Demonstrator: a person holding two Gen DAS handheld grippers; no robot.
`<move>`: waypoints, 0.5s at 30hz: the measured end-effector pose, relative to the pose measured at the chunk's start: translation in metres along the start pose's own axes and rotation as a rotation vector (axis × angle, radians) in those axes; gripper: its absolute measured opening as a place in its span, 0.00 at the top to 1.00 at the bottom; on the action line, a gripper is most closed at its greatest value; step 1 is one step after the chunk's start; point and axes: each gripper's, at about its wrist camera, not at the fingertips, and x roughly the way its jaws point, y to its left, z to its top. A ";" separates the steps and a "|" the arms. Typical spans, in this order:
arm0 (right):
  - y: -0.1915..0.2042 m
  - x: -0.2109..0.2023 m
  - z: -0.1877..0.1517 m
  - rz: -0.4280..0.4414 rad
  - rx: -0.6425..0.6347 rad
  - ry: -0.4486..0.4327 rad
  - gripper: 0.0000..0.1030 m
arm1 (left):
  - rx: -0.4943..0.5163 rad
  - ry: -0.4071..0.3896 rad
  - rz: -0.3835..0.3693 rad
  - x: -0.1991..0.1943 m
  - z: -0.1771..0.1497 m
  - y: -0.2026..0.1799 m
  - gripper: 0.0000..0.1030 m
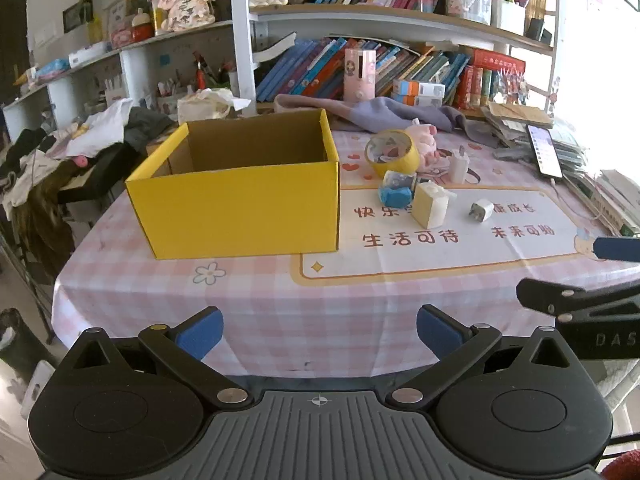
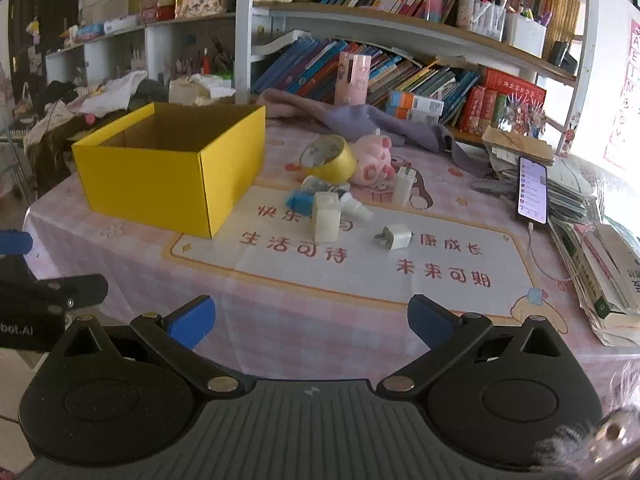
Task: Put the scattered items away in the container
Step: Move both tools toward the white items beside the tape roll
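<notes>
1. A table (image 1: 248, 304) under a pink checked cloth is filling both views, with crowded bookshelves standing behind it.
2. A yellow box (image 1: 240, 208) is sitting open on the table, and it is the landmark for everything below. The part of its inside that is showing is looking bare; its floor is hidden by the near wall, so nothing appears to be packed yet.
3. Just right of the box and a little behind its front corner, a roll of yellow tape (image 1: 394, 152) is standing on edge.
4. A pink plush (image 2: 374, 158) is lying right of the box, just beyond the tape.
5. A white block (image 1: 429, 205) is sitting right of the box, nearer than the tape.
6. A blue toy (image 1: 396, 196) is lying between the box and the block, close beside the block.
7. A white charger (image 1: 460, 166) is standing upright right of the box, past the plush.
8. A small white plug (image 1: 482, 210) is lying farthest right of the box, apart from the cluster.
9. The left gripper (image 1: 320, 334) is hovering well in front of the box, jaws spread wide and holding nothing.
10. The right gripper (image 2: 312, 322) is hovering in front and right of the box, likewise spread wide and bare.
11. The tidying seems to be only beginning: every loose item is lying outside the box, and all are waiting to be moved.
</notes>
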 end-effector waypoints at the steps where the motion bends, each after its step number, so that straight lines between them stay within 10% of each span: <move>1: 0.001 0.000 -0.002 0.001 0.007 0.003 0.00 | -0.005 -0.016 -0.001 -0.002 0.000 0.001 0.00; 15: -0.002 -0.008 -0.001 -0.013 0.032 -0.052 0.00 | -0.154 -0.120 -0.054 -0.008 -0.001 0.029 0.00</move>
